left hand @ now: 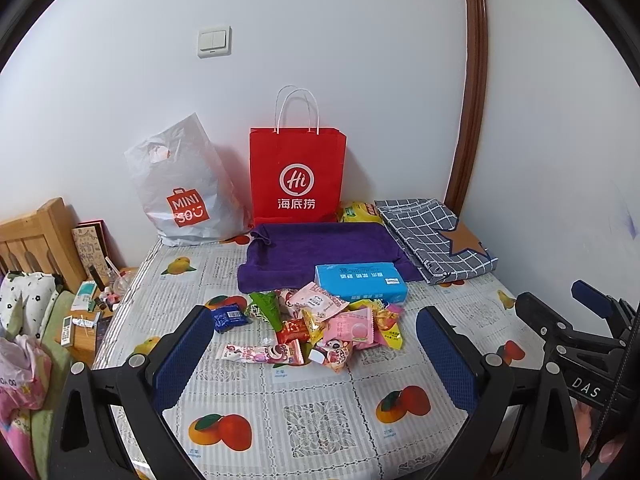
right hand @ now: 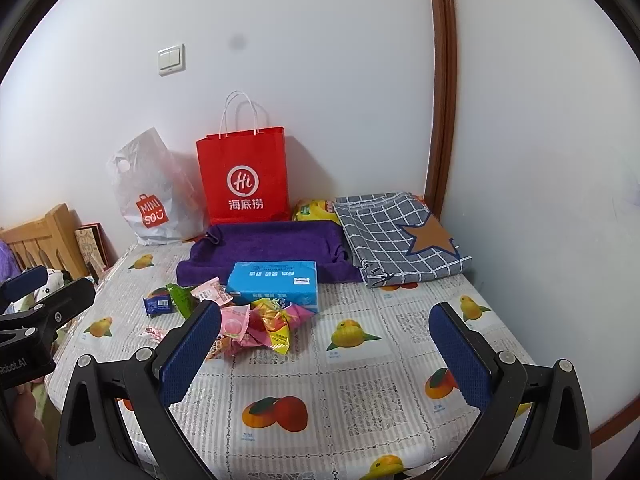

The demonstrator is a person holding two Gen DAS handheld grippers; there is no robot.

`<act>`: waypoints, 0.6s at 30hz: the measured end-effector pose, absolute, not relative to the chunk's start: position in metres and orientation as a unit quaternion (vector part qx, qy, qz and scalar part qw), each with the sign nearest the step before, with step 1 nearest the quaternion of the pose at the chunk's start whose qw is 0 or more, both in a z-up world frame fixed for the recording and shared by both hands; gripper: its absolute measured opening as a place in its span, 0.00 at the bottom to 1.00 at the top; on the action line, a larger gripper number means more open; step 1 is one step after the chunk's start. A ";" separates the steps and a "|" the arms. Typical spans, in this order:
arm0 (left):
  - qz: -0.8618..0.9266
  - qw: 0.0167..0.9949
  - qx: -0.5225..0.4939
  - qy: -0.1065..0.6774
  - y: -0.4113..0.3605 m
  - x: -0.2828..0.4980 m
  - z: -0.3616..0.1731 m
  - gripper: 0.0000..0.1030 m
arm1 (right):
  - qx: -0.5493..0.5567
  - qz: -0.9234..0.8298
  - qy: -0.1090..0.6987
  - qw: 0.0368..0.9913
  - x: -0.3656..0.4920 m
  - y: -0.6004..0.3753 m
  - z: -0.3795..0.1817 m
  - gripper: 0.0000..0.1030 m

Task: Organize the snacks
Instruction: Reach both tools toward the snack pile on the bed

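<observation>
Heap of snack packets [left hand: 320, 326] on the bench [left hand: 320, 412], touching the blue tissue pack [left hand: 362, 282] behind. Just beyond and between the spread fingers of the left hand-held gripper [left hand: 316, 354], empty. Right hand-held gripper [right hand: 326, 354] likewise wide apart, empty, heap off its left finger. Red paper bag [left hand: 297, 176] upright at the wall, possibly empty.

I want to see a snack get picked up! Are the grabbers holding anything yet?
No, nothing is held. The left gripper and right gripper are both open, hanging above the table, with the snacks lying loose.
</observation>
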State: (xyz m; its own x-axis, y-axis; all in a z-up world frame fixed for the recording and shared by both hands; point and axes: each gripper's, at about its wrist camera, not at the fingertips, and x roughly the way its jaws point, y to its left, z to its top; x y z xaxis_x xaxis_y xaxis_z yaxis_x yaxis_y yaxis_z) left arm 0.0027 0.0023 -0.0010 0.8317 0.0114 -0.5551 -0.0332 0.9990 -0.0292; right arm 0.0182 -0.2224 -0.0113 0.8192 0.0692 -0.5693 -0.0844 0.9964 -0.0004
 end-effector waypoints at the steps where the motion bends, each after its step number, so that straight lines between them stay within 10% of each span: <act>1: 0.011 0.957 -0.018 0.289 0.003 0.003 -0.001 0.98 | -0.012 0.039 0.298 0.954 0.018 -0.223 -0.011 1.00; 18: 0.007 0.958 -0.022 0.287 0.002 0.000 0.005 0.98 | -0.011 0.040 0.296 0.954 0.016 -0.224 -0.013 1.00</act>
